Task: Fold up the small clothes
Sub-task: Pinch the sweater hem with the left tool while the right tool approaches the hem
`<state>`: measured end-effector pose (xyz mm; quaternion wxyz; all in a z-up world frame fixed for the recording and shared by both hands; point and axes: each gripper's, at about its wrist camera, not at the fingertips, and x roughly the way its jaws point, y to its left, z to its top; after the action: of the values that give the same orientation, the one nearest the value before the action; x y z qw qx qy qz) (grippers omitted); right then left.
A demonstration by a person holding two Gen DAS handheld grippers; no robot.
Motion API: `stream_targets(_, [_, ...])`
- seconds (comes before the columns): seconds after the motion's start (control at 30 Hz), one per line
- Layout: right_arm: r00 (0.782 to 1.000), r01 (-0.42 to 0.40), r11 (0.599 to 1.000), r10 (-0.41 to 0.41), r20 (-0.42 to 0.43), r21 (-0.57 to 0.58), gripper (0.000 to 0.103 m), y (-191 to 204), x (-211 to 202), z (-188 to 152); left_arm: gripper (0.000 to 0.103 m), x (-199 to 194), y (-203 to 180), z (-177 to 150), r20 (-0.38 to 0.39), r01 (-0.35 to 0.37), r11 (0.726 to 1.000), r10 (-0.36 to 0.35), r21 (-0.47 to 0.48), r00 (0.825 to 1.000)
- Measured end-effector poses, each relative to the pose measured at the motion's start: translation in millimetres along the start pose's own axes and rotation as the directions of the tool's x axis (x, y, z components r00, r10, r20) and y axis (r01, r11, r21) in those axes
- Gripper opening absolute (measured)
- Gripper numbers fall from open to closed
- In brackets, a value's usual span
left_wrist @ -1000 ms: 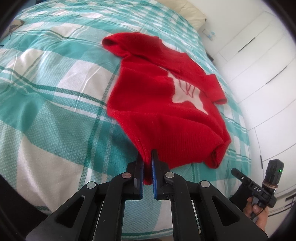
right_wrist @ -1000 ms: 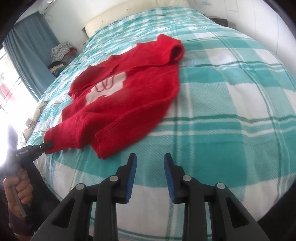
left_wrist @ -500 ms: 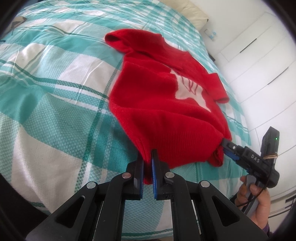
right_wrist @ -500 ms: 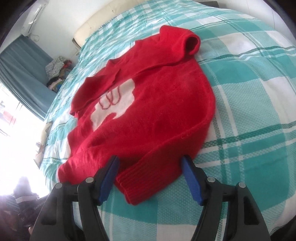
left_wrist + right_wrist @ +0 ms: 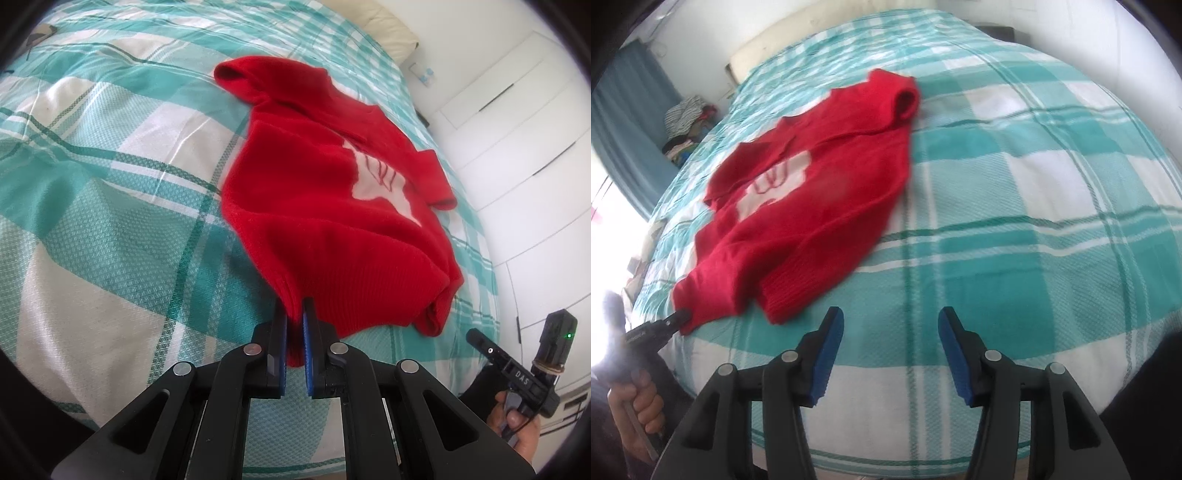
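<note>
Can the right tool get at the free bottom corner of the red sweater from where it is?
Probably yes. The right tool is open over bare bedspread, and the red sweater hem corner lies just ahead and to its left, nothing between. The left tool grips the other corner.

White wardrobe doors (image 5: 517,122); blue curtain (image 5: 631,122); perhaps a bright window (image 5: 602,221).

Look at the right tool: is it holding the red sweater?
No, the right tool is open over the checked bedspread, with nothing between its blue pads, and the red sweater lies off to its side.
</note>
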<state>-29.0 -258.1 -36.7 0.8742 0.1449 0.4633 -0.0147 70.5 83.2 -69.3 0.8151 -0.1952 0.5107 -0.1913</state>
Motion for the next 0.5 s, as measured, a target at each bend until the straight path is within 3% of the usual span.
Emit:
stream_targets(0.13, [0.999, -0.036, 0.983, 0.039, 0.011, -0.179, 0.058, 60, 23, 3, 0.006, -2, -2, -1, 0.001, -0.008, 1.0, 0.008, 0.005, 1.0])
stream_targets(0.23, [1.0, 0.004, 0.958, -0.002, 0.007, -0.288, 0.058, 86, 47, 3, 0.006, -2, -1, -1, 0.0, -0.008, 1.0, 0.008, 0.005, 1.0])
stream_targets(0.3, [0.998, 0.055, 0.963, -0.042, 0.053, -0.263, 0.054, 79, 50, 2, 0.006, -3, 1, -2, 0.001, -0.001, 1.0, 0.001, -0.003, 1.0])
stream_targets(0.37, [0.997, 0.066, 0.983, -0.058, 0.053, -0.171, 0.044, 55, 44, 2, 0.006, -4, 3, -2, 0.003, 0.006, 1.0, -0.006, -0.01, 1.0])
stream_targets(0.4, [0.998, 0.052, 0.992, -0.047, 0.043, -0.118, 0.044, 39, 38, 0, 0.006, -4, 4, -2, 0.002, 0.008, 1.0, -0.008, -0.012, 1.0])
stream_targets(0.5, [0.993, 0.111, 0.994, -0.111, 0.031, -0.02, 0.044, -3, 16, -11, 0.006, -2, 5, -2, -0.002, 0.011, 1.0, -0.011, -0.013, 1.0])
